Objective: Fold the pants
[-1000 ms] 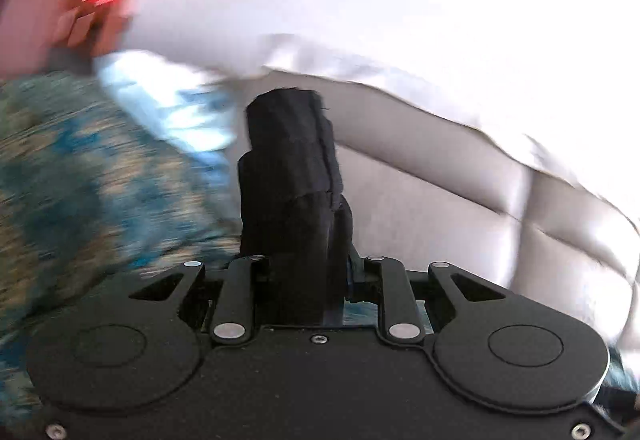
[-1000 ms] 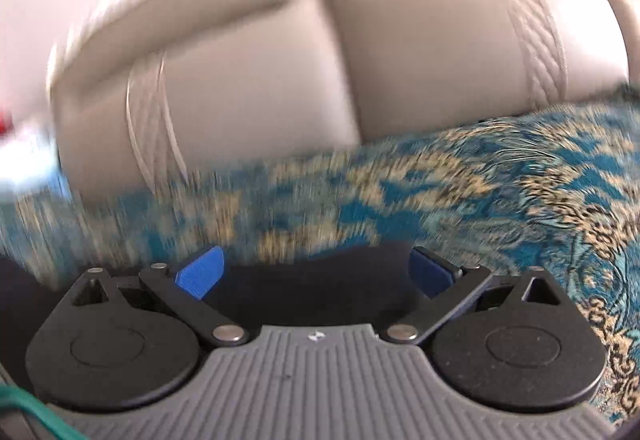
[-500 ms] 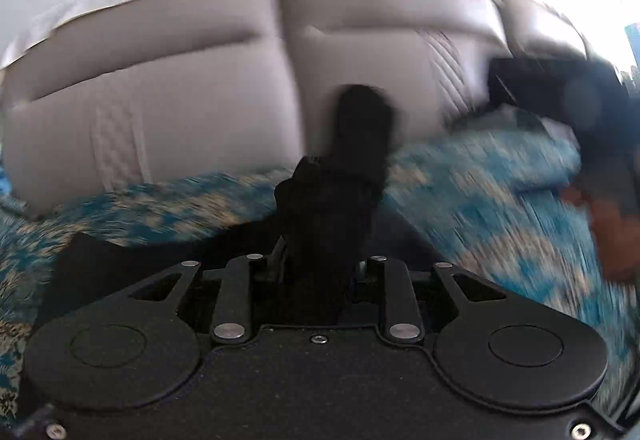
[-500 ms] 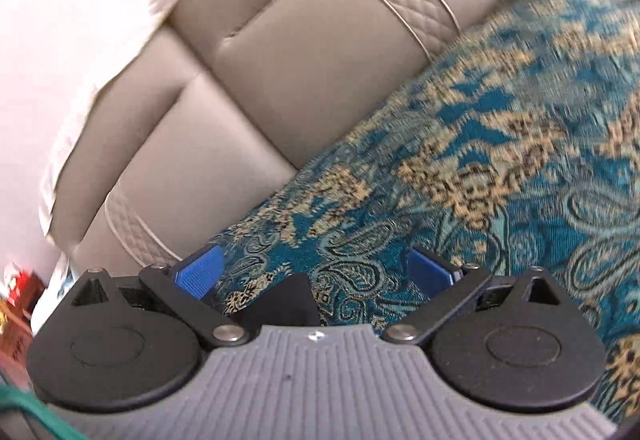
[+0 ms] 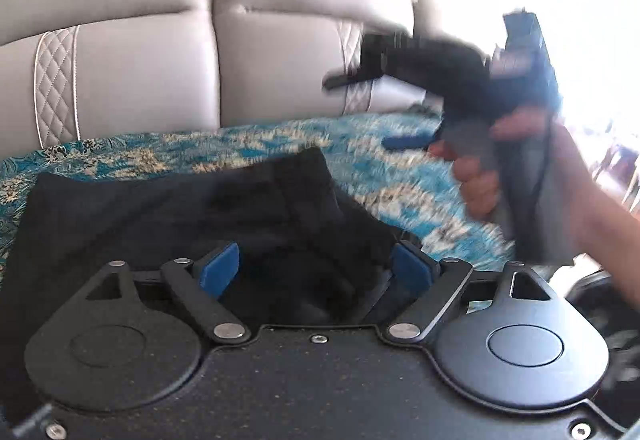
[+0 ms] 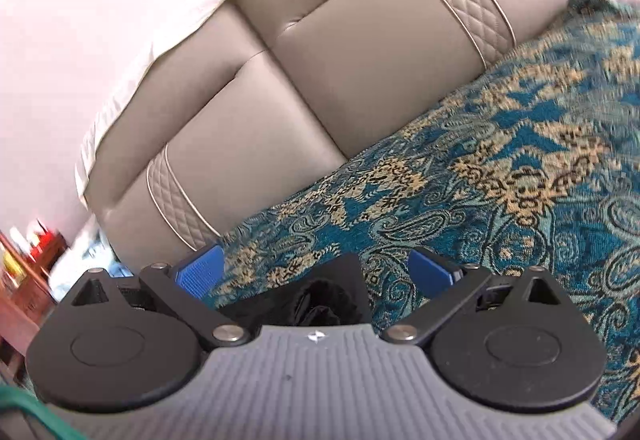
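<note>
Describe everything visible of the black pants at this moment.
The black pants are dark, matte, soft cloth, lying folded and roughly flat on the teal patterned cover before the grey sofa back. The open left gripper straddles their near edge without pinching. A rumpled corner lies between the open right gripper fingers.

Black pants point(image 5: 180, 216) in a folded, rumpled heap flat on the teal patterned cover point(image 5: 392, 168).

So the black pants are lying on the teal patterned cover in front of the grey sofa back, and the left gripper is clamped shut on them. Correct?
Not quite. In the left wrist view the left gripper is open, its blue pads spread apart with nothing pinched. The black pants do lie on the teal patterned cover in front of the grey sofa back.
</note>
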The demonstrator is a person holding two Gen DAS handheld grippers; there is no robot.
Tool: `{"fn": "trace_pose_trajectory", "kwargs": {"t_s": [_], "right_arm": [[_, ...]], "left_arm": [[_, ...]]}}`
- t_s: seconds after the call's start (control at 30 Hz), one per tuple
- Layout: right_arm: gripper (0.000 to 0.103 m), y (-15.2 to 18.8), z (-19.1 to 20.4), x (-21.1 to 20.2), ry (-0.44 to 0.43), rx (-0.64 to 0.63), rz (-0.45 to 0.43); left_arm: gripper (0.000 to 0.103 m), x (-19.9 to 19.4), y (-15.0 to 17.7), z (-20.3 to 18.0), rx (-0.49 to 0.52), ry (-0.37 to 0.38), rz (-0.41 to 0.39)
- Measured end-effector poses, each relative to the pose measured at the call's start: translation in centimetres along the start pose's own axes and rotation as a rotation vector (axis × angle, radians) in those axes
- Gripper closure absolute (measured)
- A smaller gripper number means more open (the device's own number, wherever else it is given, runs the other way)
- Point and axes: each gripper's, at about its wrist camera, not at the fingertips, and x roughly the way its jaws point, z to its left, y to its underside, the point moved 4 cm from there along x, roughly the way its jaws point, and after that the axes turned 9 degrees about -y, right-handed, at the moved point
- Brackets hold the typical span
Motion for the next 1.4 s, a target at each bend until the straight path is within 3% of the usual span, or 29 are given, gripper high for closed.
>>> {"fn": "trace_pose_trajectory", "kwargs": {"t_s": [0.1, 0.13, 0.17, 0.23, 0.27, 0.53, 0.6, 0.67, 0.77, 0.93, 1.0, 1.07, 1.13, 1.23, 1.3, 1.4], "right_arm": [[0.0, 1.0, 1.9, -0.1, 0.027, -0.125, -0.002], [0.0, 1.4, 2.7, -0.1, 0.031, -0.17, -0.002], [0.0, 1.8, 3.4, 0.1, 0.029, -0.212, 0.002], [0.0, 2.6, 4.6, 0.5, 0.017, -0.268, 0.019], [0.0, 3.0, 5.1, 0.8, 0.007, -0.287, 0.033], [0.0, 6.3, 8.7, 3.6, -0.013, -0.429, 0.135], [0.0, 7.2, 9.6, 4.2, -0.018, -0.474, 0.156], [0.0, 8.1, 10.3, 5.0, -0.018, -0.511, 0.181], [0.003, 9.6, 11.2, 5.9, -0.003, -0.587, 0.217], [0.016, 11.1, 11.9, 6.9, 0.113, -0.764, 0.232], [0.021, 10.8, 11.0, 7.4, 0.179, -0.771, 0.24], [0.02, 10.1, 9.6, 7.9, 0.295, -0.767, 0.227], [0.018, 9.2, 8.8, 7.9, 0.351, -0.753, 0.201], [0.016, 8.2, 7.8, 7.8, 0.322, -0.669, 0.195], [0.014, 8.0, 7.4, 7.9, 0.303, -0.647, 0.196], [0.011, 8.3, 7.3, 8.1, 0.28, -0.647, 0.196]], "left_arm": [[0.021, -2.2, -1.8, 4.3, -0.11, -0.034, -0.053], [0.029, -2.3, -2.4, 6.0, -0.141, -0.071, -0.069], [0.051, -2.0, -3.2, 7.6, -0.149, -0.12, -0.079], [0.079, -0.8, -4.1, 10.3, -0.135, -0.269, -0.068], [0.082, 0.1, -4.5, 11.5, -0.126, -0.329, -0.059], [0.083, 8.7, -4.2, 16.0, -0.07, -0.426, 0.04], [0.084, 11.3, -3.4, 17.3, -0.133, -0.418, 0.1], [0.093, 12.2, -3.1, 19.2, -0.233, -0.431, 0.081], [0.099, 13.3, -2.7, 21.1, -0.32, -0.455, 0.097], [0.099, 13.7, -2.5, 21.5, -0.327, -0.455, 0.091], [0.099, 13.8, -2.5, 22.1, -0.355, -0.439, 0.096], [0.099, 13.9, -2.8, 22.5, -0.381, -0.43, 0.107], [0.099, 13.6, -3.4, 22.4, -0.367, -0.434, 0.14], [0.096, 11.9, -4.8, 21.7, -0.298, -0.446, 0.126], [0.095, 10.2, -5.5, 20.8, -0.223, -0.409, 0.093], [0.093, 8.3, -5.3, 19.3, -0.135, -0.312, 0.105]]}}
